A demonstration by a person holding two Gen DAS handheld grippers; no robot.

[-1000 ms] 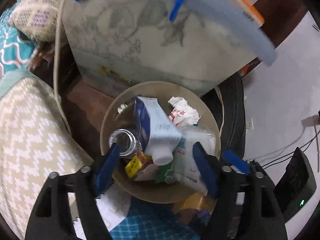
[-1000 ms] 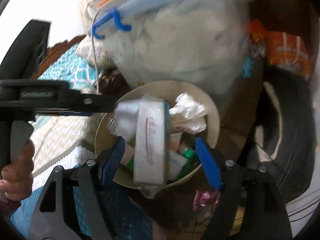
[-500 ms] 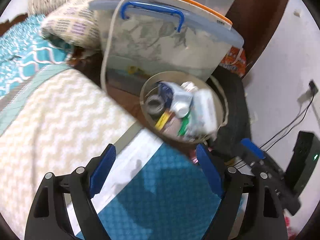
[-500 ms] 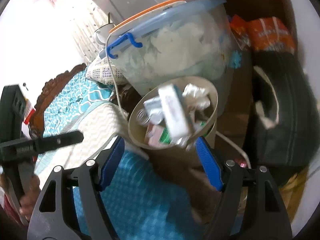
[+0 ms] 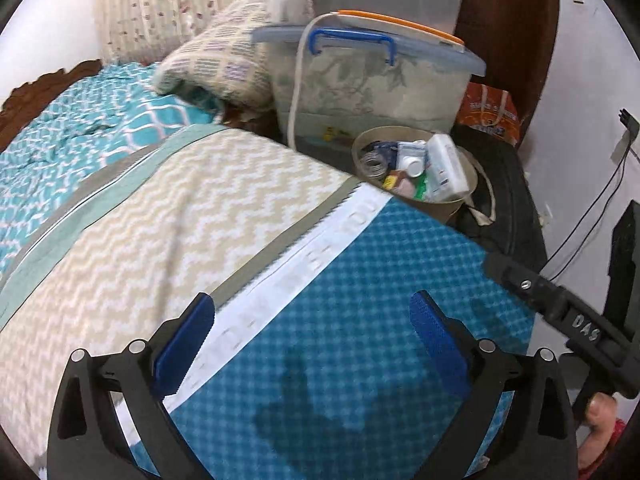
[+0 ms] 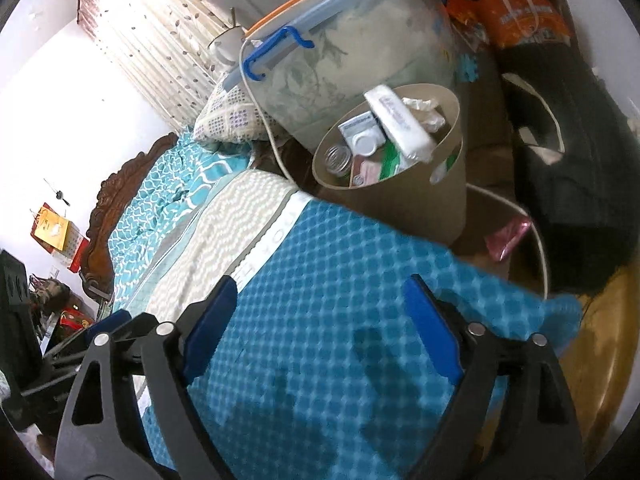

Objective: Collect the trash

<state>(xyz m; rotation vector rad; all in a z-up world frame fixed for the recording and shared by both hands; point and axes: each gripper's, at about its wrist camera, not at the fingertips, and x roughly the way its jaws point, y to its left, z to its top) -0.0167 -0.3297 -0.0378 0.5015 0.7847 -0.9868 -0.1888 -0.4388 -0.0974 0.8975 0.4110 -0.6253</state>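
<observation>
A tan round trash bin (image 5: 440, 202) stands beside the bed, full of trash: a white packet (image 5: 446, 168), a milk carton, a glass jar, small wrappers. It shows in the right wrist view (image 6: 424, 204) too, with the white packet (image 6: 402, 126) and crumpled paper on top. My left gripper (image 5: 308, 344) is open and empty over the blue checked mat (image 5: 360, 300), well back from the bin. My right gripper (image 6: 320, 340) is open and empty over the same mat (image 6: 340, 280).
A clear storage box (image 5: 372, 88) with a blue handle stands behind the bin. A patterned pillow (image 5: 216, 64) lies left of it. A black bag (image 6: 568, 184) and an orange bag (image 6: 520, 16) are at the right. The bed (image 5: 140, 216) fills the left.
Both grippers have pulled back and up from right over the bin to above the bed's mat. The bin now sits far ahead. Both stay open and empty.
</observation>
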